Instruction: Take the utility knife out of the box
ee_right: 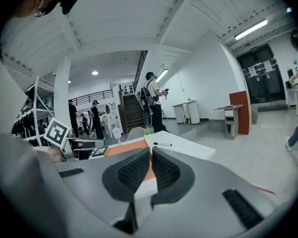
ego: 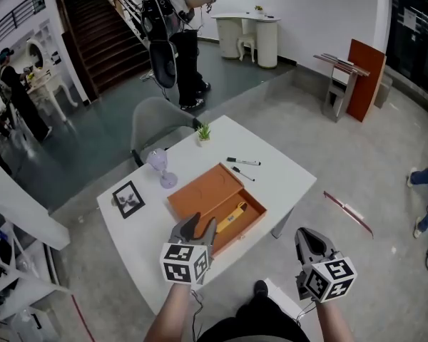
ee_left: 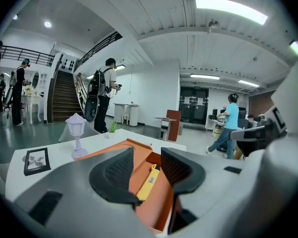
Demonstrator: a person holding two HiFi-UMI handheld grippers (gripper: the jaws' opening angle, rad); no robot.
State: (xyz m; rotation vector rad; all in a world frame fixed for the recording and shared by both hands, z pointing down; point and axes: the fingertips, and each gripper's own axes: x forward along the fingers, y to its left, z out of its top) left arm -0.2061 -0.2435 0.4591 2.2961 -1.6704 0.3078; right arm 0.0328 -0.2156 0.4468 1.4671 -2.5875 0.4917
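An open orange box [ego: 255, 221] lies on the white table [ego: 285, 180], its lid [ego: 203, 189] flat beside it on the left. The yellow utility knife [ego: 232, 217] lies inside the box. My left gripper [ego: 200, 225] hovers over the box's near edge with its jaws open and nothing between them. In the left gripper view the knife [ee_left: 149, 180] shows straight ahead between the pads of the left gripper [ee_left: 146, 152], a little beyond them. My right gripper [ego: 308, 235] hangs off the table's front right corner, shut and empty. In the right gripper view the right gripper [ee_right: 151, 150] points along the table's edge.
On the table stand a lavender lamp-shaped ornament [ego: 160, 166], a small picture frame [ego: 128, 198], a potted plant [ego: 203, 132] and two markers [ego: 242, 162]. A grey chair [ego: 153, 123] is behind the table. People stand near the stairs, far off.
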